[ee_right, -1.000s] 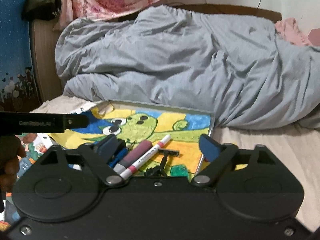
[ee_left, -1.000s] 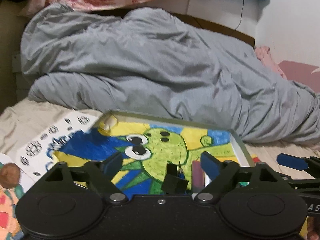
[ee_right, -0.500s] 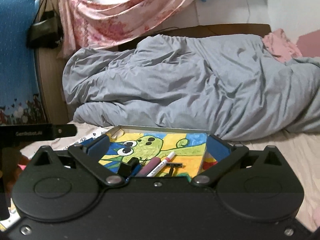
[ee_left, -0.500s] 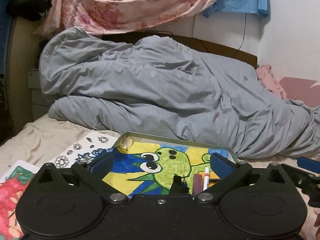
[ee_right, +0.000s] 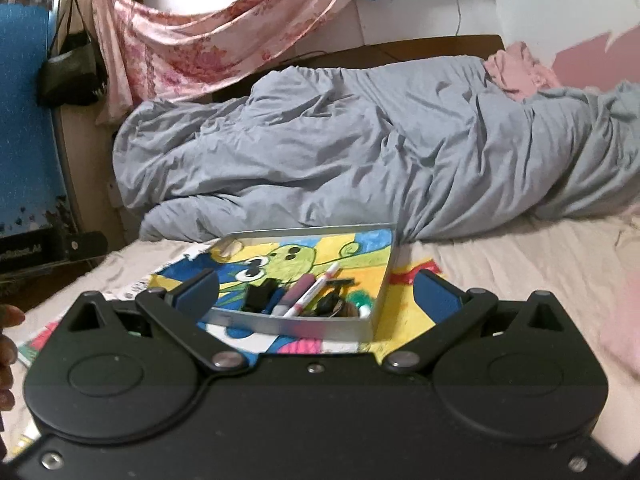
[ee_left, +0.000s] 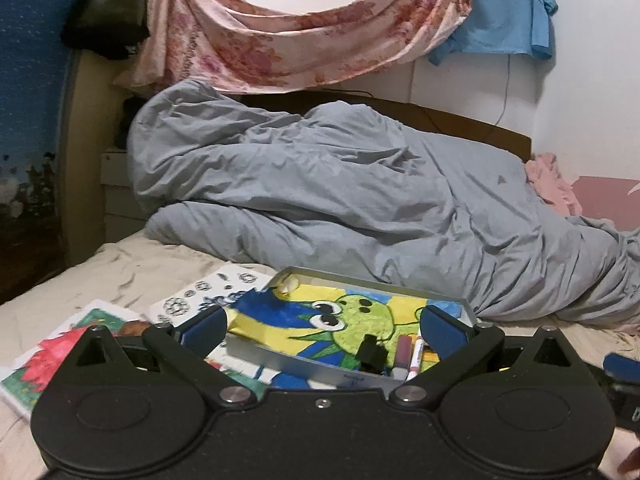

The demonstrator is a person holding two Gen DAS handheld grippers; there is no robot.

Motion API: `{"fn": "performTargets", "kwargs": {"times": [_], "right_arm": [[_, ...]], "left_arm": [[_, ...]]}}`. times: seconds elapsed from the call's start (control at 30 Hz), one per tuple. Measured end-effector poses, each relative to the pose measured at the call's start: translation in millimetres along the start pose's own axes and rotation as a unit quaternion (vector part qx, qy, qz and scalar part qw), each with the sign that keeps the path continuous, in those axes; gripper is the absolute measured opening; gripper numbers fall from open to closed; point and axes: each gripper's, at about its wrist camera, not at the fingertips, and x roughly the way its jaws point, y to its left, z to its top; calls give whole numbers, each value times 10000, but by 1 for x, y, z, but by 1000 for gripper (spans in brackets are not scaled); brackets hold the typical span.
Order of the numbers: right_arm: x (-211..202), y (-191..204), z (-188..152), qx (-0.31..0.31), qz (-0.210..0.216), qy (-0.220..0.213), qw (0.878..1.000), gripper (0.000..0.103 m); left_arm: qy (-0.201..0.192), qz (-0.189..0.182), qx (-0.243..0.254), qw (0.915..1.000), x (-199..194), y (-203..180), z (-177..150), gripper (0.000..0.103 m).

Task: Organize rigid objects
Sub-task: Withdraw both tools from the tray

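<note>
Lying marker (ee_right: 314,289), tip seemingly quilt-ward

Ahead of right gripper (ee_right: 316,292): metal tray (ee_right: 288,324) wall blocks low entry, open from above. Grey duvet (ee_right: 360,152) heaped just behind tray. Bare sheet (ee_right: 520,264) to its right is clear.

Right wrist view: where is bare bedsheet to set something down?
Free: the pale bedsheet right of the shallow metal tray, below the grey duvet. Crowded: the tray's near end with markers, and coloured drawings beneath it.
</note>
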Motion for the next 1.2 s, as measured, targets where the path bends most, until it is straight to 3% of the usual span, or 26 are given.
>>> {"fn": "performTargets", "kwargs": {"times": [0.1,0.27,0.53,0.87,0.97,1.2], "right_arm": [[-17,-1,-7,168,-19,-13,9999,103],[-43,-1,-15,197,-213,-171,9994,102],[-70,15,-34,31,-528,-41,9986,102],[-104,37,-46,-137,-1086,-32,9940,102],[-101,39,-43,-198,-1078,-37,9940,102],[-85,41,-46,-299,-857,37,9959,102]], "left_arm": [[-117,246,170,9995,-19,-6,-4,102],[-186,223,333,9990,-42,-9,-15,102],[-55,348,-111,9993,-63,10,-41,102],[-15,-63,-50,10000,-79,8,-50,102],[-8,-198,47,9998,-81,7,-49,102],[109,-84,117,9998,-75,8,-54,102]]}}
